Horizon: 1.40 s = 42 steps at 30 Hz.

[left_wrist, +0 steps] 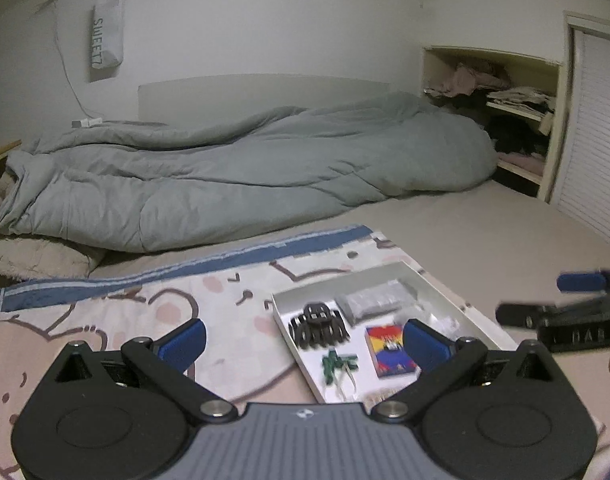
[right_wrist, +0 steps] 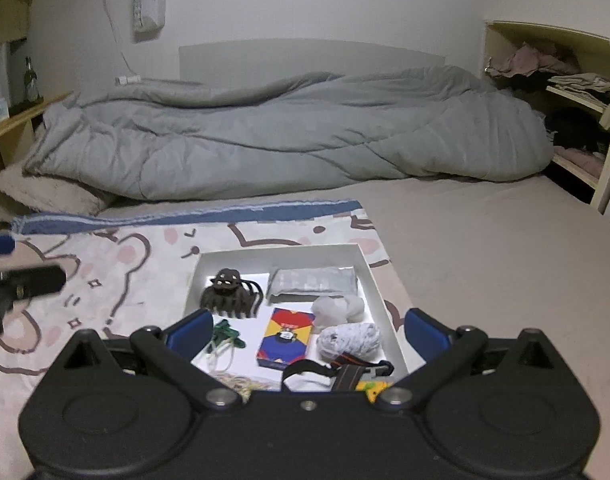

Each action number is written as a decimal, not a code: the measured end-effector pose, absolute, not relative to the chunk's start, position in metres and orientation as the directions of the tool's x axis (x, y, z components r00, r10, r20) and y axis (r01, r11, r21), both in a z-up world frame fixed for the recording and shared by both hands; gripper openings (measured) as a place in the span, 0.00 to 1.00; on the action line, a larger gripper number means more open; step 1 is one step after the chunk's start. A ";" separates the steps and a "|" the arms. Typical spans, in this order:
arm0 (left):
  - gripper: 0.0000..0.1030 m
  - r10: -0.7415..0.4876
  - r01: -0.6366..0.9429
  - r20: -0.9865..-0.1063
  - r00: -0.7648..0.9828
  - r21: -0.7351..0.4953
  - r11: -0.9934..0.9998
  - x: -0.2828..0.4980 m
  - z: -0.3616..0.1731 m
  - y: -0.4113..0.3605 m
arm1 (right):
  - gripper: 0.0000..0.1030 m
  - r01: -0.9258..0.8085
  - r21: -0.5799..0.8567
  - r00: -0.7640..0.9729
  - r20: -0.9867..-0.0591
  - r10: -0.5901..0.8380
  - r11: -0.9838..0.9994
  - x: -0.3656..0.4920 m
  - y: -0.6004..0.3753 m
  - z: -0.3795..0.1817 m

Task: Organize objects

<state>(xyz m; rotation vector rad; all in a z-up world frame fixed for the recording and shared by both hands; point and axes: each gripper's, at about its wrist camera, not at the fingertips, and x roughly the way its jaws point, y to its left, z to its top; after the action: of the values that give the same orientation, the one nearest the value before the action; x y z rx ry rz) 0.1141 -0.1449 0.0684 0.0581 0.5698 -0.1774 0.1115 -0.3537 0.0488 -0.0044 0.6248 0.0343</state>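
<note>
A white tray [right_wrist: 369, 276] lies on a bear-print cloth on the bed. In it are a dark hair claw [right_wrist: 231, 292], a silver packet [right_wrist: 311, 282], a colourful card box [right_wrist: 285, 338], white balls [right_wrist: 339, 310], a speckled white bundle [right_wrist: 351, 340], a green clip [right_wrist: 227, 332] and a black strap [right_wrist: 345, 372]. My right gripper [right_wrist: 309, 334] is open and empty just above the tray's near end. My left gripper [left_wrist: 305, 340] is open and empty to the tray's [left_wrist: 441, 280] left, over its near corner. The hair claw [left_wrist: 319, 326] and card box [left_wrist: 389, 352] also show there.
A grey duvet [right_wrist: 285, 136] is bunched across the far side of the bed. A shelf niche [right_wrist: 565, 100] with clothes is at the right. The bear-print cloth [right_wrist: 105, 280] spreads to the left. Bare mattress [right_wrist: 485, 260] lies right of the tray. A wooden ledge with a bottle [right_wrist: 31, 80] is far left.
</note>
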 end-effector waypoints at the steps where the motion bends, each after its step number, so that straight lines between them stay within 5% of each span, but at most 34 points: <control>1: 1.00 -0.151 0.184 -0.544 0.825 0.005 0.983 0.107 0.068 -0.144 | 1.00 -0.036 0.011 0.814 -0.580 0.036 0.999 0.106 -0.353 0.051; 26: 1.00 -0.028 0.011 -0.674 0.738 -0.030 0.999 0.050 0.033 -0.114 | 1.00 0.015 -0.056 0.814 -0.580 -0.045 0.998 0.014 -0.325 0.039; 42: 1.00 0.006 0.002 -0.686 0.728 0.011 1.000 0.046 0.022 -0.115 | 1.00 0.008 -0.052 0.798 -0.601 -0.038 0.999 0.016 -0.313 0.024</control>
<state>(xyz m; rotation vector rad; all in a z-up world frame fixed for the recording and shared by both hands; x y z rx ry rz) 0.0457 -0.1145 0.0223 0.0111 0.7555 0.0023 0.0159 -0.3135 0.0238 -0.0479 0.6465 -0.0250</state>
